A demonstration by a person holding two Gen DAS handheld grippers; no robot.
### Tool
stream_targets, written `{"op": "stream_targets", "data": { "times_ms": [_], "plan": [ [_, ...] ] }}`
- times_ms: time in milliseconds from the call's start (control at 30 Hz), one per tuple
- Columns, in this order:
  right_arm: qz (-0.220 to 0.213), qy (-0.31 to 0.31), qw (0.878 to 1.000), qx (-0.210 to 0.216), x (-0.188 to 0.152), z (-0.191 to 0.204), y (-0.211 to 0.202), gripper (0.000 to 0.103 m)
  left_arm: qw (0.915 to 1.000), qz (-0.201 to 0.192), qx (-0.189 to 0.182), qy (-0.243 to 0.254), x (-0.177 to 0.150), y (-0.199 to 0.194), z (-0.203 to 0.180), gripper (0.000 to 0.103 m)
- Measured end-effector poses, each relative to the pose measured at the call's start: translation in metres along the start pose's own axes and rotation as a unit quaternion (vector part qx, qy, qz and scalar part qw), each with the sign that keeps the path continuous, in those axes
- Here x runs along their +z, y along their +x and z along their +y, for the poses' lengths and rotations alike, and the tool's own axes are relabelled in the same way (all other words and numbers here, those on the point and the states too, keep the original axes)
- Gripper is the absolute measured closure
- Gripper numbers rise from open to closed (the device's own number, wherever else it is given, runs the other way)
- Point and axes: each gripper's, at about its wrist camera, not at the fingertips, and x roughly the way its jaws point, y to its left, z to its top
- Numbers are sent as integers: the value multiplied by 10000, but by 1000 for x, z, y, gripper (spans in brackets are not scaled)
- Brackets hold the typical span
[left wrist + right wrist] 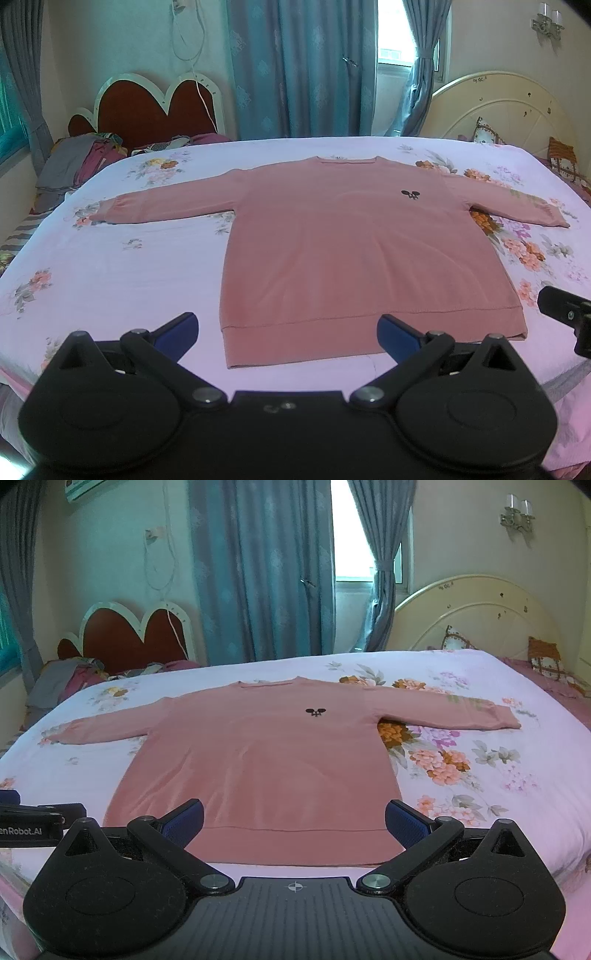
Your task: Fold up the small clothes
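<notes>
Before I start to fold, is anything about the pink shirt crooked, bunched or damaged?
Nothing stands out. The pink shirt lies flat on the floral bedsheet, both sleeves spread out, hem nearest. Both hand-held grippers, left and right, are open above the hem.

Dusty pink sweater (pixel 354 251) with a small black chest motif (pixel 410 194); pale lilac bedsheet (pixel 110 280), orange-and-purple flowers; teal curtains (pixel 295 66); blue gripper pads (pixel 177 332).

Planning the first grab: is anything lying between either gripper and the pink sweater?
Nothing visible. The pink sweater lies flat on the floral bedsheet, and the open left gripper and right gripper face its hem unobstructed.
</notes>
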Motion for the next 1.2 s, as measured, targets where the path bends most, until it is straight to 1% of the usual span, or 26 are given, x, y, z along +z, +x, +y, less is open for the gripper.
{"op": "stream_targets", "data": {
  "times_ms": [367, 633, 900, 1200],
  "plan": [
    [28, 45, 10000, -38, 5, -8, 9, 0, 10000, 58, 8, 5, 9, 11, -9, 0],
    [85, 90, 9999, -82, 14, -15, 24, 0, 9999, 125, 23, -3, 19, 26, -13, 0],
    [150, 186, 9996, -155, 22, -26, 45, 0, 9998, 179, 64, 10, 31, 46, -18, 0],
    [253, 288, 9989, -262, 36, -46, 80, 0, 9996, 254, 111, 35, 52, 80, -27, 0]
  ]
}}
